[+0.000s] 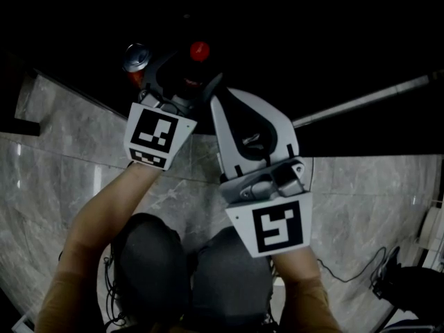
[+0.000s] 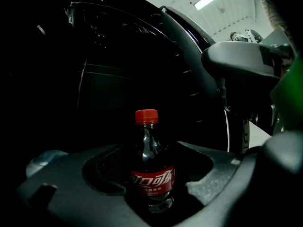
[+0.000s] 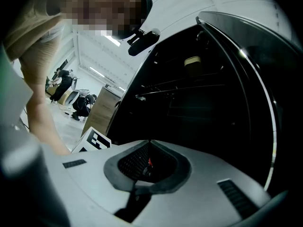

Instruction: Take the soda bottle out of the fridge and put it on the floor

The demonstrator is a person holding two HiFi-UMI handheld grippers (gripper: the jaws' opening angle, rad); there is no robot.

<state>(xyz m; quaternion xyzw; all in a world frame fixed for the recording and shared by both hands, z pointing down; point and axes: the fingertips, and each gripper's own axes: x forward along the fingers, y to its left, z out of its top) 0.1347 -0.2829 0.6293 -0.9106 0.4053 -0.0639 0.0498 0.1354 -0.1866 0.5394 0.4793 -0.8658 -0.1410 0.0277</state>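
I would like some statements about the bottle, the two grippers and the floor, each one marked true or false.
1. The soda bottle has a red cap. True.
2. The soda bottle stands between the jaws of the right gripper. False: it stands between those of the left gripper; the right gripper's jaws are together and hold nothing.
3. A can stands near the soda bottle. True.
4. The soda bottle lies on its side. False: it is upright.
5. The floor is wooden. False: it is grey, marble-like stone.

soda can (image 1: 137, 56) just left of the soda bottle (image 1: 199, 50), right gripper (image 1: 216, 89) close on its right, dark fridge cavity (image 1: 312, 33) behind, marble floor (image 1: 62, 151) open on both sides below
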